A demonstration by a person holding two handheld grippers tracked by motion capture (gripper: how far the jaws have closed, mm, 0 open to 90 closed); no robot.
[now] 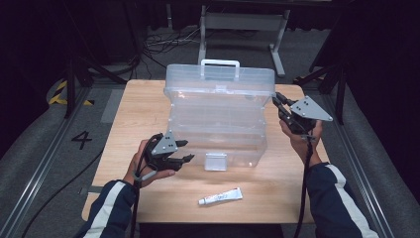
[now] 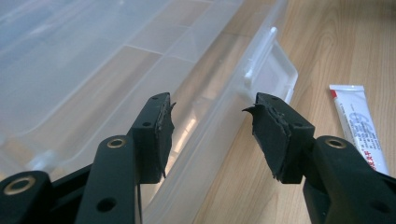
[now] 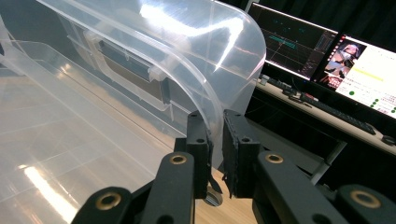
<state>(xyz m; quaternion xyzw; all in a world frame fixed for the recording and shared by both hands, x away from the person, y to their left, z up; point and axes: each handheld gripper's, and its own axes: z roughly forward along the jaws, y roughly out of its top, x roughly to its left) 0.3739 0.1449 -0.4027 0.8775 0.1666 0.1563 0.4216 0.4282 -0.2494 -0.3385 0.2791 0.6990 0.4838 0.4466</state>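
Note:
A clear plastic storage box (image 1: pixel 218 124) stands open in the middle of the wooden table (image 1: pixel 143 109), its lid (image 1: pixel 220 79) raised at the back. My right gripper (image 1: pixel 277 101) is at the lid's right edge; in the right gripper view its jaws (image 3: pixel 215 121) are shut on the lid's curved rim (image 3: pixel 187 42). My left gripper (image 1: pixel 184 151) hovers at the box's front left with its jaws open. In the left gripper view the box's front wall (image 2: pixel 205 154) runs between the open pads (image 2: pixel 210 116) without touching them, and the front latch (image 2: pixel 275 70) lies just beyond.
A small white tube (image 1: pixel 221 196) lies on the table in front of the box, and it is also seen to the right of the left gripper (image 2: pixel 357 123). Monitors (image 3: pixel 299 42) and a keyboard sit on a desk past the table. A metal stand (image 1: pixel 242 22) is behind the table.

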